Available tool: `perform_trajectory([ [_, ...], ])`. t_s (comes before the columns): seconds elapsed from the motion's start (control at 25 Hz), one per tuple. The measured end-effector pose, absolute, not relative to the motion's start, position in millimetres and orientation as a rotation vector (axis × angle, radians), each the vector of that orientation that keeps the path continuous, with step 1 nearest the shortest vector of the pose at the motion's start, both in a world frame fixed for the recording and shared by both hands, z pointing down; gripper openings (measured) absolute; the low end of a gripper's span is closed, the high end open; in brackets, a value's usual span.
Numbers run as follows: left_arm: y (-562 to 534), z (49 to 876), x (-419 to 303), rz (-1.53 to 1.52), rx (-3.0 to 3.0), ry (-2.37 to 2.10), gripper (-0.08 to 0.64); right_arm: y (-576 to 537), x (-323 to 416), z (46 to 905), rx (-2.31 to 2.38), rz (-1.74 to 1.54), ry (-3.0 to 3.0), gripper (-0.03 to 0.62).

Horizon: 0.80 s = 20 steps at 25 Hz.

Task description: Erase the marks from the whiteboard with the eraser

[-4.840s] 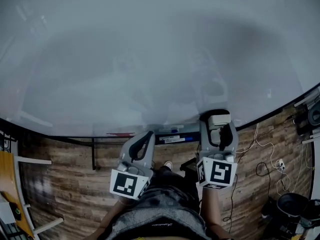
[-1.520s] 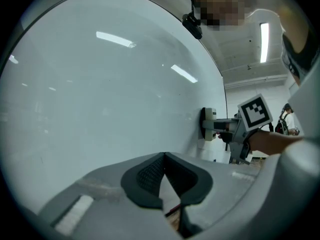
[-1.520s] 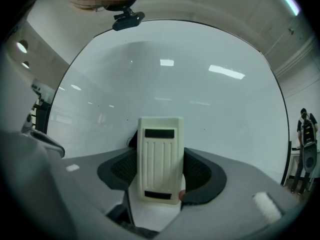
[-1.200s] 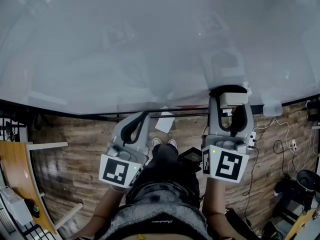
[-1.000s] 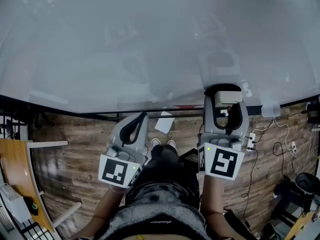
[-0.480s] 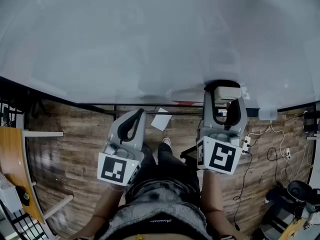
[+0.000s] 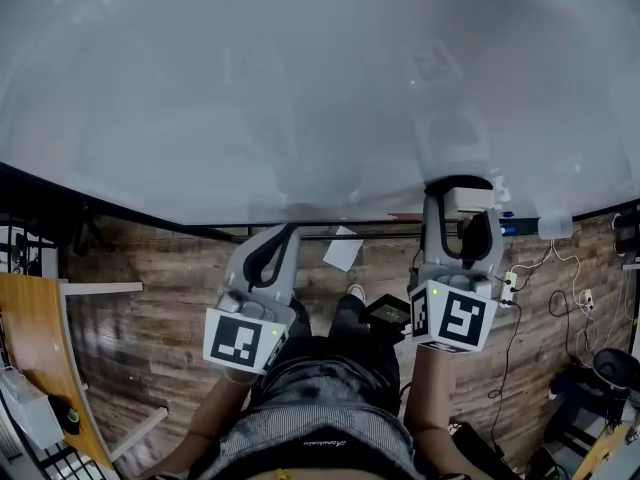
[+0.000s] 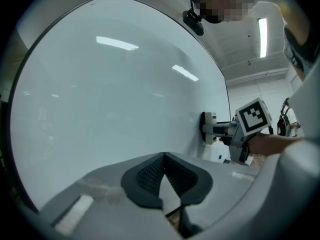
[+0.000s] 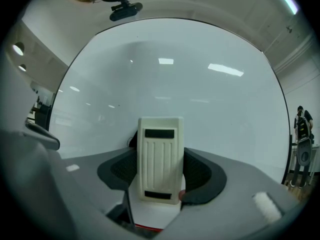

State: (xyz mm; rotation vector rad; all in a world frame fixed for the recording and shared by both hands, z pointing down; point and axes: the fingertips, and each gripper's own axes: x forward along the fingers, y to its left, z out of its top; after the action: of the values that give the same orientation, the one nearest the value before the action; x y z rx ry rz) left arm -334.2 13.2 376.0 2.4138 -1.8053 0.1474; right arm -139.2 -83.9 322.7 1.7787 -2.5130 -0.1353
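The whiteboard [image 7: 300,88] fills the upper part of the head view, and I see no marks on it. My right gripper [image 7: 466,208] is shut on the cream eraser [image 7: 467,200], which sits at the board's lower edge. In the right gripper view the ribbed eraser [image 9: 160,159] stands upright between the dark pads of the right gripper [image 9: 161,166], against the whiteboard [image 9: 175,84]. My left gripper [image 7: 284,236] hangs lower left, just below the board's edge, shut and empty. In its own view the left gripper [image 8: 164,156] shows closed pads, with the eraser [image 8: 208,128] pressed flat on the whiteboard [image 8: 110,94].
Below the board lies a wooden floor [image 7: 150,308] with a white sheet of paper [image 7: 345,249], a black case [image 7: 386,313] and cables with a power strip [image 7: 510,286] at the right. An orange table [image 7: 30,368] stands at the left. A person [image 9: 302,134] stands far right.
The right gripper has kept the eraser along the board's lower edge and shifted a little to the right. The left gripper has stayed shut and low.
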Motion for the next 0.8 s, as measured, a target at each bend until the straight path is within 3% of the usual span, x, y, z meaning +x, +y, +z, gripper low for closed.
perform_trajectory([
  [0.8,49,380,-446,0.097,2.477,-1.734,0.003,-43,-268,322,1.789,-0.173,-2.504,0.262],
])
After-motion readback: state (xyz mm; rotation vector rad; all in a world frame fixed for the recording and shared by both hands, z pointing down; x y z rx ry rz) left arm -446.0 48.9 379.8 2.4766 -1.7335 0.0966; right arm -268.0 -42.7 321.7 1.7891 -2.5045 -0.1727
